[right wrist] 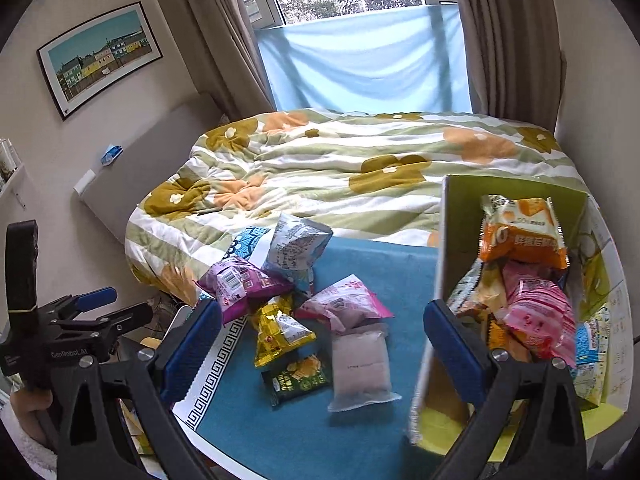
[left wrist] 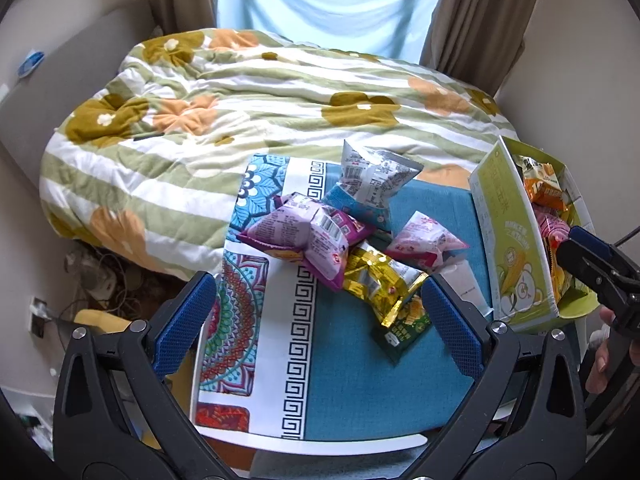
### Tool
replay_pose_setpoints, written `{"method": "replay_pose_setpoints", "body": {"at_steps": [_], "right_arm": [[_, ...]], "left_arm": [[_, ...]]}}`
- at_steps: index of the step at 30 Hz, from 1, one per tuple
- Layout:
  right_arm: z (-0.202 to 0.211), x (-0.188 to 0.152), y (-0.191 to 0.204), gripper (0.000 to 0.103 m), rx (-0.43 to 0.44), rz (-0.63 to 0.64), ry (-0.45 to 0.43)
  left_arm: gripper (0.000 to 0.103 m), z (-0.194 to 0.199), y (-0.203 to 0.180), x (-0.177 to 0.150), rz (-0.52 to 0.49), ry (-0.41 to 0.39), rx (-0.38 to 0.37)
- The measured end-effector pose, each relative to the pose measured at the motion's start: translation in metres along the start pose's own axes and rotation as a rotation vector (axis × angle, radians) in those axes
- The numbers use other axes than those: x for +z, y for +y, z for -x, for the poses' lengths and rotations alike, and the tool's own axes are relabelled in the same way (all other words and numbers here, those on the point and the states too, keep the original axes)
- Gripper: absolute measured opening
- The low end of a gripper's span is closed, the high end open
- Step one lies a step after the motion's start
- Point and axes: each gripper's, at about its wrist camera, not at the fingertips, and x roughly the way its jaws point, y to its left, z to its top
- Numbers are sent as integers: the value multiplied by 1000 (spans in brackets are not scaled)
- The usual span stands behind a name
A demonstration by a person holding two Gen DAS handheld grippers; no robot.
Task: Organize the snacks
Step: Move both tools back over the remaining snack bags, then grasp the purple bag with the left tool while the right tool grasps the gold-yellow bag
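**Blue pads wide apart, snacks still waiting**

Green box (right wrist: 450, 216) sits at 3 o'clock, already holding some packs. Loose snacks (right wrist: 288, 320) lie piled mid-table. Both the left gripper (left wrist: 320, 316) and right gripper (right wrist: 324, 344) gape, gripping nothing. Pinch one pack by its puffy middle, lift gently, then drop it inside the box.

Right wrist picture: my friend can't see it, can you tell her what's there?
An open right gripper hovers over loose snack packets piled on a blue tablecloth. At right, a green box already holds more snacks, an orange packet on top. A bed with a flowered quilt lies behind.
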Motion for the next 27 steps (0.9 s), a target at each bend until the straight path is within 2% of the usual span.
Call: {"method": "replay_pose_setpoints", "body": {"at_steps": [4, 9, 13, 18, 23, 27], "right_arm": [[-29, -4, 19, 101, -4, -32, 31], [-57, -10, 38, 101, -28, -41, 41], [-75, -18, 43, 101, -48, -59, 58], [-97, -27, 48, 101, -76, -21, 67], [-124, -32, 53, 101, -96, 56, 111], [-145, -37, 52, 101, -63, 74, 149]], "left_arm": [[102, -15, 25, 16, -18, 19, -48], [102, -49, 41, 38, -87, 81, -107], [102, -86, 43, 51, -136, 141, -181], [102, -133, 36, 57, -168, 221, -229], [102, -168, 25, 54, -194, 286, -242], [102, -185, 21, 51, -200, 319, -215]]}}
